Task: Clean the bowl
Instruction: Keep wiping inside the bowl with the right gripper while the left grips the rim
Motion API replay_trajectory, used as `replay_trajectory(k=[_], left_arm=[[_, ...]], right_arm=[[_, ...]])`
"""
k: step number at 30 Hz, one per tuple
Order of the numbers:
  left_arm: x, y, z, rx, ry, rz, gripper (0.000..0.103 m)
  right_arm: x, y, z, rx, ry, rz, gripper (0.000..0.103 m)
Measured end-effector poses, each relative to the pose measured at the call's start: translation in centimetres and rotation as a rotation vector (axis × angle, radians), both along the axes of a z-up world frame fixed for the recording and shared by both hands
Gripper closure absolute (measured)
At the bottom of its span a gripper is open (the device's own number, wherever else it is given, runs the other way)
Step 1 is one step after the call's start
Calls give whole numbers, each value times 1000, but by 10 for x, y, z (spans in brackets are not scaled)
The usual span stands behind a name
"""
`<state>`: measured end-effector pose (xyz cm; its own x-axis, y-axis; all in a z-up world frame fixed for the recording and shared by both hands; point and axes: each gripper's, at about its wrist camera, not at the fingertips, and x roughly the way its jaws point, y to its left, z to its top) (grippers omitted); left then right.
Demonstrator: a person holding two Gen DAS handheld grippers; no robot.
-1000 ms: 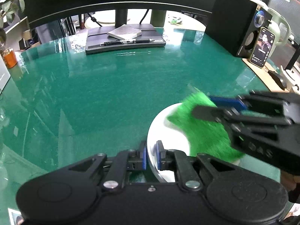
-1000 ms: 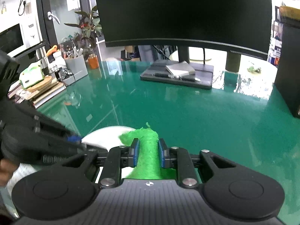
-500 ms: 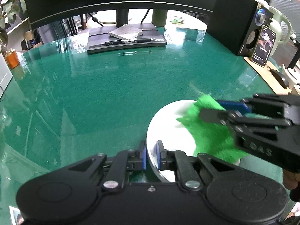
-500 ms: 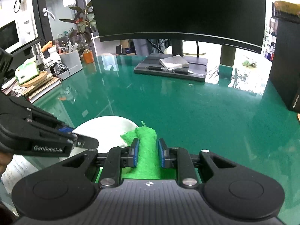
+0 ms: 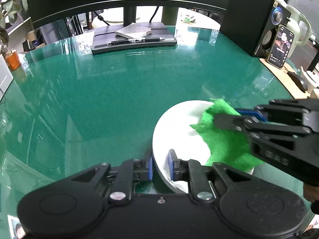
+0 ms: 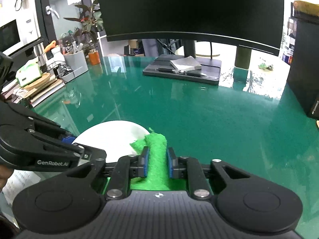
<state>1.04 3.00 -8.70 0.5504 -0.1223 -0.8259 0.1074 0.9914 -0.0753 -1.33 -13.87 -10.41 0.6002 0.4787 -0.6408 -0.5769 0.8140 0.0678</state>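
- The white bowl sits on the green glass-topped desk, near its front edge and well short of the monitor stand, so there is free desk all round it for wiping.
- The left gripper has the bowl's near rim between its 2 blue pads; the jaws are opening a little just now, and I cannot tell for sure whether the pads press on the rim or only bracket it. I judge the job of this hand is to steady the bowl so it does not skate on the slick glass.
- The right gripper pinches a bunched green cloth between its 2 fingers, and the jaws are closing further on it, likely to stop the cloth slipping during a rub.
- Seen from the left wrist, the cloth drapes over the right-hand side of the bowl, touching its inside surface there.
- The 2 grippers come in from opposite sides, so holder and wiper stay apart.
- The bare part of the bowl looks clean white; I guess the wiping is midway.
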Motion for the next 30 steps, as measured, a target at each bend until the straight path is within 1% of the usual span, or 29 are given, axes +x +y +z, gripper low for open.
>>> replay_trajectory(k=[4,8,12,14,16,18,20,24,28,30], left_arm=[[-1,1,-1,7,7,12,82],[-2,1,-1,6,4,16,82],[-3,-1,-2,1,0,13,82],[-5,-1,-2,2,0,15,82],[-6,-1,-2,3,5,21,80],[-8,-1,-2,5,10,28,76],[-8,2,-1,-1,17,31,76],[0,11,2,-24,16,42,76],[10,6,4,14,-8,8,76],[15,6,0,14,-4,4,75]], right_arm=[[6,14,0,-22,-18,15,89],[3,7,-1,-14,-8,14,92],[-7,-5,2,7,4,1,92],[-1,-2,2,8,6,-6,92],[7,4,2,18,12,-1,90],[11,12,1,14,0,18,87],[13,16,0,17,-1,39,86],[14,17,0,24,4,51,87],[15,14,1,37,10,44,88],[16,14,0,41,13,41,88]])
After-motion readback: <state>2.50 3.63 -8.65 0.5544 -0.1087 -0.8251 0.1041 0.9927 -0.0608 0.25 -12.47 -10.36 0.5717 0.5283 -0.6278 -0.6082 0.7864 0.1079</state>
